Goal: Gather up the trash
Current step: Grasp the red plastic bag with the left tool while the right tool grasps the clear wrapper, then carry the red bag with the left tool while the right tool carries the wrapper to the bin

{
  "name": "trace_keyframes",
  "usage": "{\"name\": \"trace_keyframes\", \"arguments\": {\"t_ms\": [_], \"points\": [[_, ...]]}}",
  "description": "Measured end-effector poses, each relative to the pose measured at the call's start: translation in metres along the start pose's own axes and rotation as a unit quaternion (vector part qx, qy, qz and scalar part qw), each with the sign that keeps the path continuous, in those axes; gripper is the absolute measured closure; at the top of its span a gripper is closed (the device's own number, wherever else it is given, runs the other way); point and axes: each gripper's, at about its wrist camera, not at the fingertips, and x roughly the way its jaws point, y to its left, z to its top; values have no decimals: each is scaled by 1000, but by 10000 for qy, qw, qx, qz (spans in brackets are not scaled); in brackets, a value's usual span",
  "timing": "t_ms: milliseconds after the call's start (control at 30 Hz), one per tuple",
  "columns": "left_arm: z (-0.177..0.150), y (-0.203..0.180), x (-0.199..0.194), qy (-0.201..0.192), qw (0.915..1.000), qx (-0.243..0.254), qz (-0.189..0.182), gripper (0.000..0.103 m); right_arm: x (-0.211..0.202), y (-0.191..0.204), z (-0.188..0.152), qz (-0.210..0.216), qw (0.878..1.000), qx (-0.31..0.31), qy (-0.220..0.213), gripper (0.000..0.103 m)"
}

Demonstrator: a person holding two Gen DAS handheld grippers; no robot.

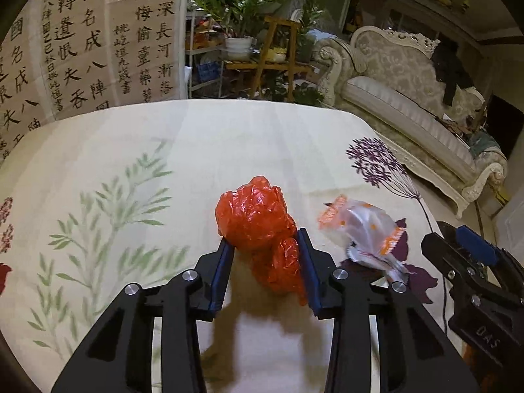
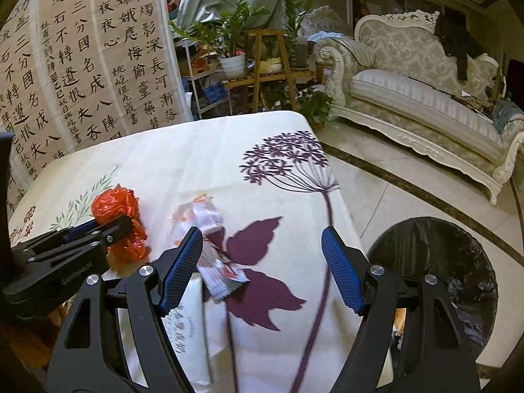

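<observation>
Left wrist view
Writing: large Chinese calligraphy on the scroll (image 1: pixel 88 42) beyond my fingers, up and to the left; characters such as 國, 名, 成, 八陣 can be read. On my right gripper's (image 1: pixel 458 245) body, at the right edge, I read "OAS", upside down.
My left gripper (image 1: pixel 266 245): pinching the red bag (image 1: pixel 258 222); both blue pads press on its lower part, and the crumpled bulk bulges past the tips.
Wrapper (image 1: pixel 366 232): clear with orange edges, blurred, just right of my right finger, on the cloth (image 1: pixel 163 150).
Sofa (image 1: pixel 409 82): far beyond the fingers, to the right.

Right wrist view
Writing: the same scroll (image 2: pixel 82 55) at upper left, with 不轉, 遺恨, 失吞 readable. Faint print on the white sheet under my left finger, too blurred to read; small embossed lettering on the left gripper's (image 2: pixel 118 226) side, also unreadable.
My right gripper (image 2: pixel 262 245): fingers spread wide, holding nothing.
Wrapper (image 2: pixel 209 239): lies just inside my left finger (image 2: pixel 183 262), beside or touching its pad; I cannot tell which.
Red bag (image 2: pixel 114 206): left of my fingers, clamped in the left gripper.
Bin (image 2: pixel 439 281): black-lined, on the floor, right of my right finger.
</observation>
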Motion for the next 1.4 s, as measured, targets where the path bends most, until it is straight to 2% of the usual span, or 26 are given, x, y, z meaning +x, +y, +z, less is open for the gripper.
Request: {"name": "trace_keyframes", "arguments": {"t_ms": [333, 600, 633, 700, 767, 800, 1033, 1400], "points": [[0, 48, -17, -108, 9987, -102, 494, 64, 22, 32, 11, 232, 9992, -271, 179, 30], [-5, 75, -21, -95, 9972, -296, 684, 64, 44, 47, 14, 159, 9981, -434, 416, 30], [-5, 77, -22, -91, 9971, -313, 681, 64, 46, 47, 14, 144, 9979, -446, 441, 32], [-7, 80, -21, -77, 9971, -343, 673, 64, 50, 49, 12, 159, 9973, -465, 538, 41], [-8, 81, -20, -67, 9971, -360, 671, 64, 53, 50, 11, 166, 9968, -486, 608, 55], [-8, 81, -20, -63, 9971, -366, 667, 64, 54, 50, 10, 177, 9966, -498, 636, 57], [-10, 81, -21, -63, 9972, -405, 627, 64, 46, 49, 11, 149, 9974, -497, 510, 59], [-16, 56, -41, -229, 9988, -270, 341, 64, -5, 17, 0, -15, 9997, -176, 175, 59]]}}
